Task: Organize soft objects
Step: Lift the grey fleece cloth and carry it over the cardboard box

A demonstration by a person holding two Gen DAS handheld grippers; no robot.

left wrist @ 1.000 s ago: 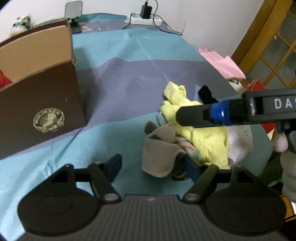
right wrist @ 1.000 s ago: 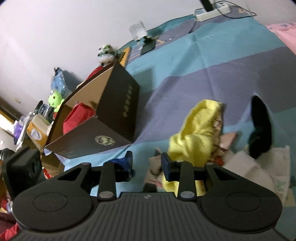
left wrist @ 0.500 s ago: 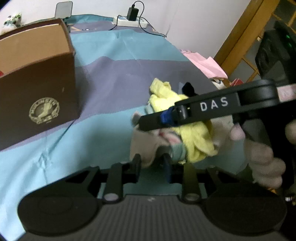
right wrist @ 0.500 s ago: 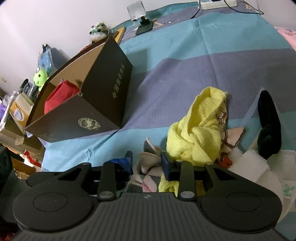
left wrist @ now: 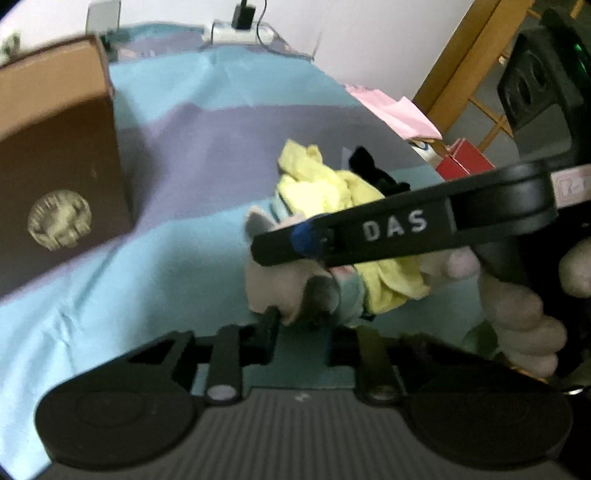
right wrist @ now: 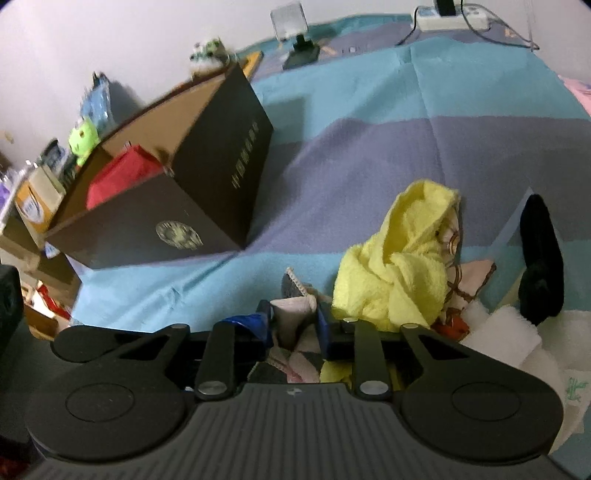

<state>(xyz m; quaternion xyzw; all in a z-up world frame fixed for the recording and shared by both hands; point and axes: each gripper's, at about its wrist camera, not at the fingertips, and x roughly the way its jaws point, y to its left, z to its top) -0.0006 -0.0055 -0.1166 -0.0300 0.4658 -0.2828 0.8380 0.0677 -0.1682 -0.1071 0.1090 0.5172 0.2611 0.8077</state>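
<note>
A pile of soft things lies on the striped bed cover: a yellow towel point(right wrist: 402, 258), a black sock point(right wrist: 541, 258), white cloth point(right wrist: 506, 336) and a grey cloth point(left wrist: 277, 284). My right gripper point(right wrist: 293, 325) is shut on a fold of the grey cloth point(right wrist: 291, 317) at the pile's near edge. My left gripper point(left wrist: 306, 325) is at the same grey cloth, its fingers close around the lower edge. The right gripper's arm point(left wrist: 388, 229) crosses the left wrist view. A brown box point(right wrist: 177, 206) with a red cloth point(right wrist: 122, 177) inside stands to the left.
A power strip point(right wrist: 447, 18) and a phone stand point(right wrist: 295, 33) sit at the far end of the bed. Shelves with toys point(right wrist: 83, 136) stand left of the box. A pink sheet point(left wrist: 395, 110) and a wooden door frame point(left wrist: 454, 62) are on the right.
Both grippers have closed in on the grey cloth at the near edge of the pile. The right gripper's jaws have shut on it; the left gripper's jaws narrowed from wide open.
</note>
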